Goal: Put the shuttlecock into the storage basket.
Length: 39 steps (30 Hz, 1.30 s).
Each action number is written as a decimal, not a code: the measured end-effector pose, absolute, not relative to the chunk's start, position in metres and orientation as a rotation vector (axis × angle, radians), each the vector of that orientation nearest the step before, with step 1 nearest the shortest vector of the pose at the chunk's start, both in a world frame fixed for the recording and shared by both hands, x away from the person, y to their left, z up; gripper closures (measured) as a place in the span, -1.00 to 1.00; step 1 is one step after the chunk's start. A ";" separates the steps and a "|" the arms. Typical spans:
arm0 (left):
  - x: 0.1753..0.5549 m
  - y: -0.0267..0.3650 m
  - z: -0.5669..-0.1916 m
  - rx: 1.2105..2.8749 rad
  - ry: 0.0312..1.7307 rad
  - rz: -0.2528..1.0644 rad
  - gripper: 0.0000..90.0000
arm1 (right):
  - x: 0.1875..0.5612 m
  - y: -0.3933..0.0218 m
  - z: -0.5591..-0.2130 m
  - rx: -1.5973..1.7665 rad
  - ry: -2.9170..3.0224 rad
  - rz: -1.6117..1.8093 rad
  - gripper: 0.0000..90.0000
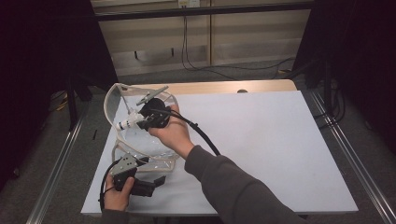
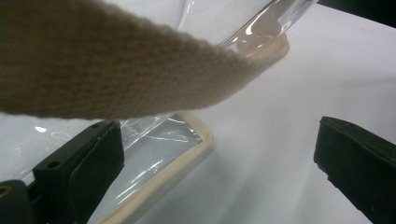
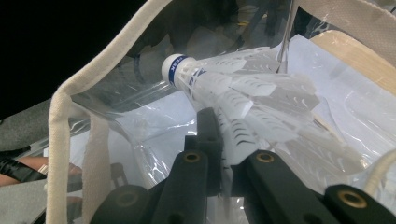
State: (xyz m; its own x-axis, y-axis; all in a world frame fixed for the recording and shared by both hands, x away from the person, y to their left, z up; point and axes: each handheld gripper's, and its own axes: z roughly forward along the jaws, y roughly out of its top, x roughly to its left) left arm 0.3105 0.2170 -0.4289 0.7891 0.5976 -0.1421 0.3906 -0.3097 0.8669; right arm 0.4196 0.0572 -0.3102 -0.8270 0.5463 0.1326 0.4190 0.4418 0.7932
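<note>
While the person's right hand point(image 1: 172, 132) reaches across to the far left part of the white table point(image 1: 261, 149), the right gripper point(image 1: 140, 122) it carries is pinched tight on a white shuttlecock point(image 1: 127, 123), clamping the feather skirt between its two black jaws. From the right gripper view the shuttlecock point(image 3: 233, 98) juts away from the jaws with its rounded cork tip, ringed by a blue band, pointing to the far left, and the feathers are squeezed thin where the jaws meet. It is held inside the mouth of a clear plastic bag point(image 1: 122, 140) edged with cream fabric trim, which lies at the left side of the table; the bag's see-through wall point(image 3: 140, 126) and its cream trim curve around the shuttlecock on the left and above. Nearer the person, at the near left corner of the table, the left hand point(image 1: 116, 196) holds the left gripper point(image 1: 152, 182), which sits at the near edge of the bag. In the left gripper view its jaws stand wide apart with nothing pressed between them: one jaw is beside the trimmed edge of the bag point(image 2: 159, 154), the other well off to the right over bare table, and a cream woven strap point(image 2: 116, 70) of the bag crosses just above them, close to the camera. A grey sleeve point(image 1: 243, 191) covers the right forearm.
</note>
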 end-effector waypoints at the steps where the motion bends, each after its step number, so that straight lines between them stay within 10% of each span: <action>1: 0.311 0.217 -0.429 1.937 0.744 0.249 -0.96 | 0.420 0.058 -0.311 0.858 2.543 1.336 0.97; 39: 0.310 0.217 -0.429 1.936 0.735 0.255 -0.96 | 0.424 0.073 -0.324 0.893 2.512 1.312 0.97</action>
State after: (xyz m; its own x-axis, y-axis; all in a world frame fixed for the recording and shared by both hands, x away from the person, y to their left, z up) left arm 0.3103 0.2170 -0.4288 0.7925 0.5944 -0.1367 0.3815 -0.3083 0.8714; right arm 0.4242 0.0729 -0.3236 -0.8063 0.5791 0.1204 0.4296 0.4334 0.7922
